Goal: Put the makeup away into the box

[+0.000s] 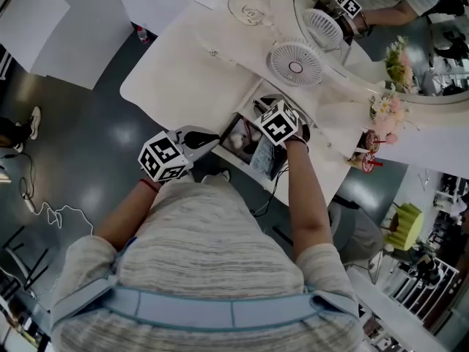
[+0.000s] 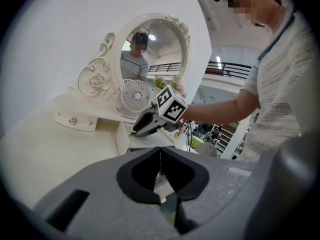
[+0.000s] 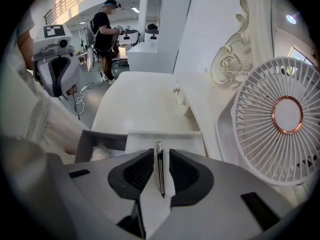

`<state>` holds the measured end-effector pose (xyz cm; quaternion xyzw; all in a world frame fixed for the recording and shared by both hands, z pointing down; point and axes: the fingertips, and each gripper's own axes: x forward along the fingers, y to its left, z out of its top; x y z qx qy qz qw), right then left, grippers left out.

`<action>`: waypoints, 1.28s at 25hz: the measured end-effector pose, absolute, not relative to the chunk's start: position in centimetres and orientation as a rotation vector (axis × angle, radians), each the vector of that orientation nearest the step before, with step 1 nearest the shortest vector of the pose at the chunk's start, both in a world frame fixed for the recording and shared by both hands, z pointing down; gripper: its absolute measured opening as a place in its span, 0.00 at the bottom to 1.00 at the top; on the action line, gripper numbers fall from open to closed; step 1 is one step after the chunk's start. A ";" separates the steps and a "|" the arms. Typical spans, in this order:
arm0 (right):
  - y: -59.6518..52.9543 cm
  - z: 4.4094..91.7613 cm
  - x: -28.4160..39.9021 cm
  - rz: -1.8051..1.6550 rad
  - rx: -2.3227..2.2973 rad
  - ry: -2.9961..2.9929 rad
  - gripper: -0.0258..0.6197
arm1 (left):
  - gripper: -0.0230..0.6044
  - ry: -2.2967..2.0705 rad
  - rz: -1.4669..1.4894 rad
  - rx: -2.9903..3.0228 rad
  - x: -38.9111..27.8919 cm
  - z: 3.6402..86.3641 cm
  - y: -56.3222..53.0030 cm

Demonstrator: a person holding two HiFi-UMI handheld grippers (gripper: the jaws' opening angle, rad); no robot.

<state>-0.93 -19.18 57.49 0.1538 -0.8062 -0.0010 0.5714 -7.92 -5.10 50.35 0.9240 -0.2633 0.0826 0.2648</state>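
A thin silvery makeup stick (image 3: 159,176) lies lengthwise between the jaws of my right gripper (image 3: 160,156). It rests over a white ledge, and a gap shows between the stick and the right pad. The gripper points steeply down beside the open dark grey box (image 1: 258,160), whose wall (image 3: 100,140) shows at the left of the right gripper view with pale items inside. My left gripper (image 1: 211,139) hovers at the box's near left corner. Its pads (image 2: 153,160) meet along a line, and I see nothing between them.
A small white fan (image 1: 295,63) stands on the vanity top (image 1: 183,64) just behind the box, in front of the oval mirror (image 1: 381,35). Flowers (image 1: 385,112) and small jars sit at the right. A person (image 3: 105,34) stands far off across the room.
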 end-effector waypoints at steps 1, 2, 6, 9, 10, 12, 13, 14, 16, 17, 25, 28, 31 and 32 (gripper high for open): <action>-19.1 57.6 -1.0 -0.004 0.352 -1.887 0.18 | 0.06 -0.714 0.223 2.495 -8.1 50.4 -5.1; -19.1 57.8 -1.1 -0.006 0.344 -1.880 0.18 | 0.06 -0.716 0.223 2.494 -8.3 50.4 -5.2; -19.3 58.3 -1.0 -0.007 0.323 -1.857 0.14 | 0.06 -0.724 0.218 2.491 -8.8 50.4 -5.2; -19.1 58.4 -1.1 0.000 0.297 -1.850 0.12 | 0.06 -0.726 0.219 2.489 -9.0 50.5 -5.1; -19.0 58.4 -1.1 -0.003 0.292 -1.848 0.11 | 0.06 -0.727 0.220 2.489 -9.1 50.5 -5.1; -18.9 58.4 -1.2 -0.010 0.293 -1.843 0.11 | 0.06 -0.728 0.220 2.489 -9.3 50.6 -5.0; -18.9 58.4 -1.2 -0.013 0.297 -1.841 0.11 | 0.06 -0.729 0.219 2.490 -9.4 50.6 -5.0; -18.9 58.4 -1.2 -0.015 0.302 -1.840 0.11 | 0.06 -0.729 0.218 2.490 -9.5 50.6 -5.0; -18.9 58.4 -1.2 -0.015 0.310 -1.839 0.11 | 0.06 -0.727 0.217 2.493 -9.5 50.5 -5.0; -18.9 58.4 -1.2 -0.015 0.315 -1.839 0.11 | 0.06 -0.725 0.217 2.495 -9.5 50.4 -5.0; -18.8 57.3 -0.6 -0.008 0.382 -1.851 0.11 | 0.06 -0.701 0.215 2.508 -9.6 50.2 -4.7; -18.4 55.9 0.2 0.022 0.433 -1.875 0.10 | 0.06 -0.677 0.219 2.520 -9.3 50.1 -4.7; -17.5 54.7 1.6 0.071 0.498 -1.895 0.10 | 0.06 -0.642 0.225 2.540 -8.5 49.9 -4.7; -17.1 54.4 2.0 0.095 0.524 -1.904 0.10 | 0.06 -0.628 0.228 2.548 -8.2 49.7 -4.8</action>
